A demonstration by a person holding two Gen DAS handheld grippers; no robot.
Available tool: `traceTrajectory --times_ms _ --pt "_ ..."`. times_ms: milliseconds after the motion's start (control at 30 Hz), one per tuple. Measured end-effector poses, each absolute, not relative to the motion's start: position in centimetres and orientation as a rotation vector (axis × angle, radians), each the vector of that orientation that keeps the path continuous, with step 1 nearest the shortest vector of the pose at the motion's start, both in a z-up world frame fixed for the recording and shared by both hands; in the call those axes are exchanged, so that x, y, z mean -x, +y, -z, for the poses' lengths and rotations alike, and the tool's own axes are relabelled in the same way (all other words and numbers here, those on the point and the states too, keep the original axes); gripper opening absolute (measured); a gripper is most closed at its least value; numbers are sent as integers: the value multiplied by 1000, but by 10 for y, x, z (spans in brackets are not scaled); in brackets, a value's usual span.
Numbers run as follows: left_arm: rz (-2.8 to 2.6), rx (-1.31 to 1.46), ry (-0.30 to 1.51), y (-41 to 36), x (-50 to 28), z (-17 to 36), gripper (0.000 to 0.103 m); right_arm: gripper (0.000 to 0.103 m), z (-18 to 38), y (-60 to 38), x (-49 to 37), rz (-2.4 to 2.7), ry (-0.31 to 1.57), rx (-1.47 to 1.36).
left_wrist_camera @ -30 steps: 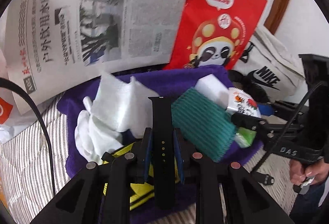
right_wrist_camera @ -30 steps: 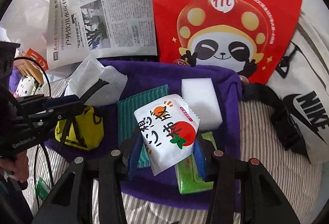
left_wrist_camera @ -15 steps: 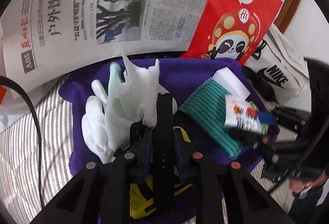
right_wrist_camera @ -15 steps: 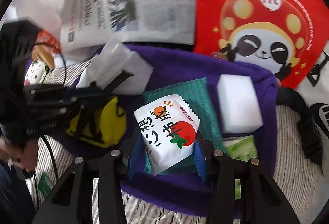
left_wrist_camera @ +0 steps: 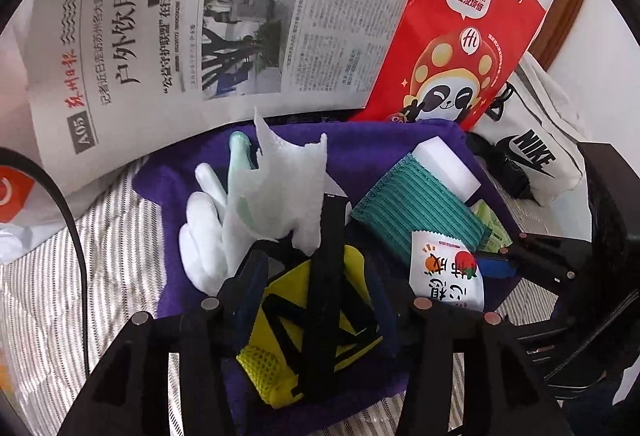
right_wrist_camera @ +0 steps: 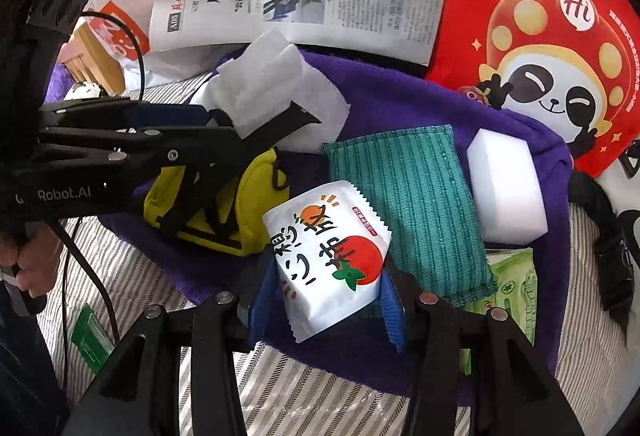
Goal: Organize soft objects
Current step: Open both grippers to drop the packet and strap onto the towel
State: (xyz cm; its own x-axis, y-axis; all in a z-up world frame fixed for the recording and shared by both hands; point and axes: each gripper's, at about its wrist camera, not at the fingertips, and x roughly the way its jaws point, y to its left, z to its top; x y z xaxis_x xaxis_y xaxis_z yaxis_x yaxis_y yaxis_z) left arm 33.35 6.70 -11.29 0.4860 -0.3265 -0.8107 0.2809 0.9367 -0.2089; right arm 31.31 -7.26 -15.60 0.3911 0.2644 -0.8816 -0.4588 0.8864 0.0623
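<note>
The right gripper (right_wrist_camera: 326,296) clamps a white tissue packet (right_wrist_camera: 328,256) between its 2 blue pads, the packet's long axis tilted up toward the left, above the purple towel (right_wrist_camera: 420,100). The left gripper (left_wrist_camera: 320,276) has its jaws spread apart around a black strap (left_wrist_camera: 324,276), which points straight ahead over the yellow pouch (left_wrist_camera: 276,368).
</note>
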Motion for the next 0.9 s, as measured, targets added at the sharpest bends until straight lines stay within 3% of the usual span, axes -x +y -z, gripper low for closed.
traceTrajectory --times_ms 333,567,800,900 --pt "349 4 992 68 -327 104 59 58 161 -63 -307 -471 1098 249" --pt "295 -24 999 75 -326 105 61 64 156 -73 -303 -440 1097 244" --pt "274 -39 1011 76 -326 104 61 78 151 -91 -298 -394 1087 221" --pt "277 -57 1004 72 -324 101 61 78 148 -102 -299 -382 1094 184"
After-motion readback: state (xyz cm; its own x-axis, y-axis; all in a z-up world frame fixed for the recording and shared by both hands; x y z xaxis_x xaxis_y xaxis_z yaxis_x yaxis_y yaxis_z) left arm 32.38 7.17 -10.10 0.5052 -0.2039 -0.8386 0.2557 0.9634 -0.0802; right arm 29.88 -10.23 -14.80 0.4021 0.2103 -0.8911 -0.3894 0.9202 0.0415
